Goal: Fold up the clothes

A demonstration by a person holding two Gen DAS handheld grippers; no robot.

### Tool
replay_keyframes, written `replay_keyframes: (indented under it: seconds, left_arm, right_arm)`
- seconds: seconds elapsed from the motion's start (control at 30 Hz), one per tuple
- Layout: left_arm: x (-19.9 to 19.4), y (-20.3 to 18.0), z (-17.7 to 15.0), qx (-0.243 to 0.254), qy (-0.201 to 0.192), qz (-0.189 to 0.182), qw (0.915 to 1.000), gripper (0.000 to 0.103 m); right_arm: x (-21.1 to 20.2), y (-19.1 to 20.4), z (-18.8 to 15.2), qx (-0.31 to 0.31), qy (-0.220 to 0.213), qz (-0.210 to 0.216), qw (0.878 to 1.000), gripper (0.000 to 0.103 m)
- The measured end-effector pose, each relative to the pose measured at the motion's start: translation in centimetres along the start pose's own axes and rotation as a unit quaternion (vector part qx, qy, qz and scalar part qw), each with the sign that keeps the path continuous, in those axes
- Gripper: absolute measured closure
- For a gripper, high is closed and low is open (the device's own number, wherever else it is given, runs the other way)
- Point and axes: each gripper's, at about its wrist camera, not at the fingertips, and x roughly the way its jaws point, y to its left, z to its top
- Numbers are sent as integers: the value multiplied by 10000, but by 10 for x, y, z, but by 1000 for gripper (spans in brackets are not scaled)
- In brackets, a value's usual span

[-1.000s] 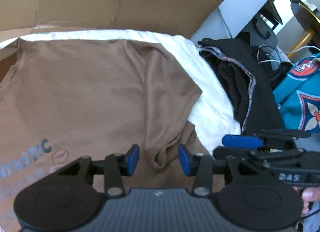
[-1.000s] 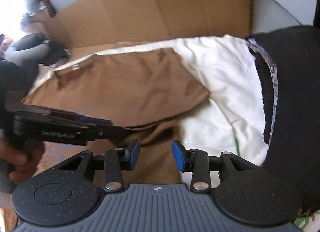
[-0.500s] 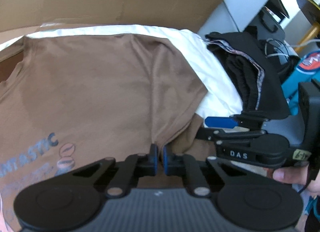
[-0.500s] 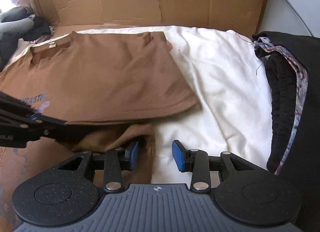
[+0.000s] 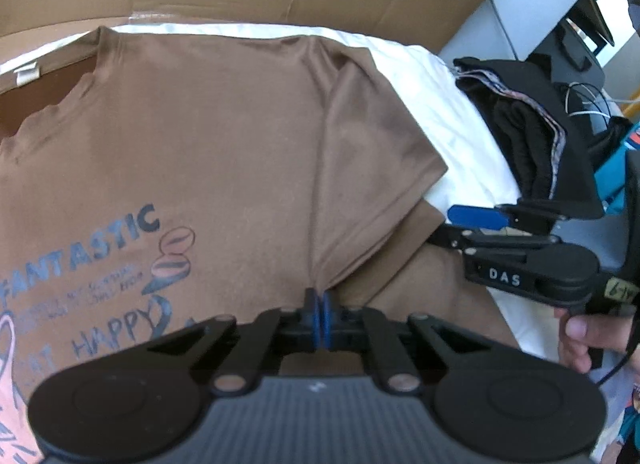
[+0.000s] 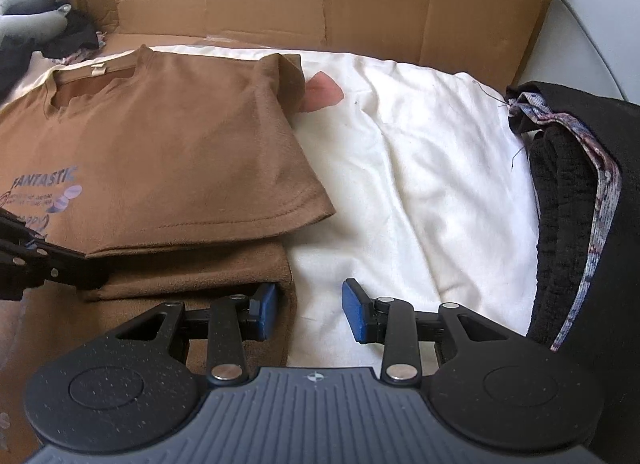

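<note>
A brown T-shirt (image 5: 200, 144) with a blue "FANTASTIC" print lies face up on a white sheet (image 5: 460, 124). Its right sleeve (image 5: 380, 168) lies flat over the side of the body. My left gripper (image 5: 320, 318) is shut on the shirt fabric just below that sleeve, where creases run into the pads. In the right wrist view the shirt (image 6: 160, 144) fills the left side. My right gripper (image 6: 310, 316) is open and low over the shirt's side edge, with one pad over the brown cloth and the other over the sheet (image 6: 420, 184). It pinches nothing.
Cardboard walls (image 6: 360, 4) stand behind the sheet. A pile of black clothes (image 6: 568, 204) with a patterned trim lies along the right edge. A teal garment (image 5: 612, 168) and cables sit beyond it. A hand (image 5: 580, 336) holds the right gripper's handle.
My left gripper closed from open onto the shirt fabric under the sleeve. My right gripper came down and rolled level, ending at the shirt's side edge, still open.
</note>
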Motion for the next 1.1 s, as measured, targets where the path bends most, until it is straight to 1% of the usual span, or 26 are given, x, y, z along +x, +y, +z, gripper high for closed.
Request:
replay_keyframes:
  seconds: [0.1, 0.17, 0.27, 0.43, 0.6, 0.73, 0.87, 1.0, 1.1]
  left_arm:
    - [-9, -4, 2, 91, -50, 31, 9999, 91]
    - [-17, -8, 3, 169, -130, 18, 9998, 91]
    - [-26, -12, 6, 307, -275, 5, 9991, 91]
    - [-34, -18, 18, 373, -531, -45, 9979, 90]
    - [-29, -30, 32, 497, -703, -303, 9958, 90]
    - [-20, -32, 39, 411, -740, -422, 9955, 90]
    - [-11, -30, 45, 328, -750, -416, 9958, 90]
    - [-7, -26, 52, 349, -810, -407, 9953, 90]
    - [-3, -20, 57, 326, -813, -377, 9954, 90]
  right_arm:
    - [-4, -2, 2, 45, 54, 41, 10000, 62]
    - [-8, -4, 3, 135, 103, 86, 9998, 62]
    - [-19, -7, 3, 266, 67, 216, 9994, 62]
    - [-39, -16, 4, 482, -159, 339, 9981, 62]
    - [-45, -27, 1, 780, -469, 477, 9947, 62]
    - [-40, -33, 2, 971, -619, 609, 9915, 62]
    - [-26, -40, 7, 1202, -692, 690, 9879, 61]
    - [-11, -48, 12, 1473, -769, 931, 9817, 61]
    - [-1, -48, 16, 1532, -757, 1027, 9799, 61]
